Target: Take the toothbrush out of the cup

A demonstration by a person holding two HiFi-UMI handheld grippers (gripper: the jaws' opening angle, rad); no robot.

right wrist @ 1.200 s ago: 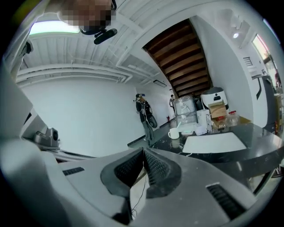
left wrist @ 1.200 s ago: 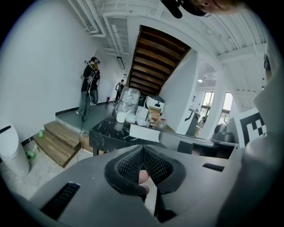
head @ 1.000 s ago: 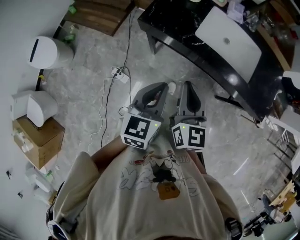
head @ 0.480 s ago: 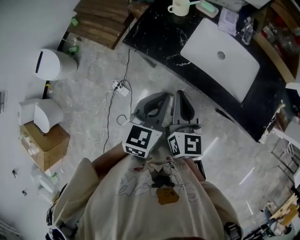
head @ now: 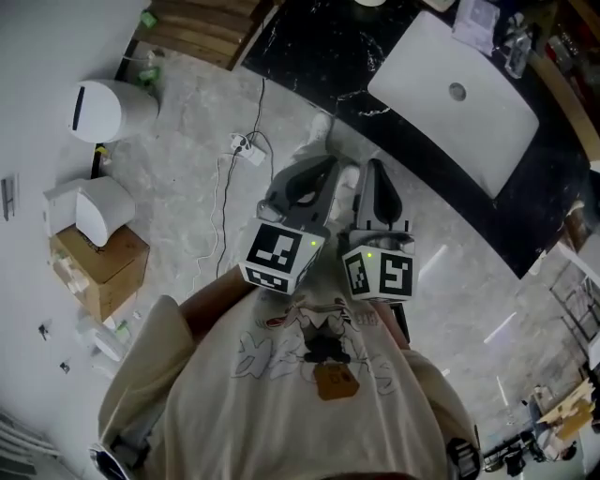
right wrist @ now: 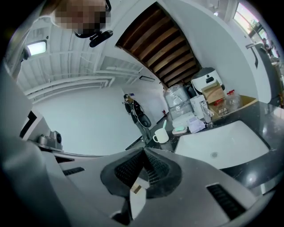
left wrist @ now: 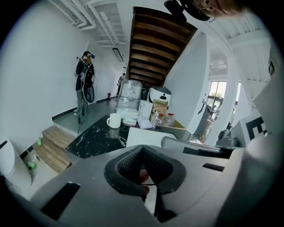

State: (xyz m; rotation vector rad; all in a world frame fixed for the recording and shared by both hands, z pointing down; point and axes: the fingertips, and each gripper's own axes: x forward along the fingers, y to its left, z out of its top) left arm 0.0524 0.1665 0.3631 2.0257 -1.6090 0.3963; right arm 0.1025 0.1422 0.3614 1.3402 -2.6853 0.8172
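Counter (head: 319,47), black stone with white veining, runs across ahead of you, its near edge between both grippers and the goal. A white basin (head: 422,66) is set into the top. In the right gripper view the white cup (right wrist: 160,136) stands on the counter well beyond the jaws, left of the basin, with the toothbrush (right wrist: 165,124) upright in it, handle above the rim. Grey marble floor (head: 187,187) lies under you. To your left on it: wooden steps (head: 202,28), a power strip (head: 246,150) with its cable, white bins (head: 101,108) and a cardboard box (head: 103,277). The left gripper (head: 323,172) has its jaws pressed together, nothing between them. The right gripper (head: 376,171) likewise, jaws meeting at the tip and empty. Both hang side by side, close to each other, far from the cup. Count: two grippers, one cup, one toothbrush, one basin, two bins, one box.
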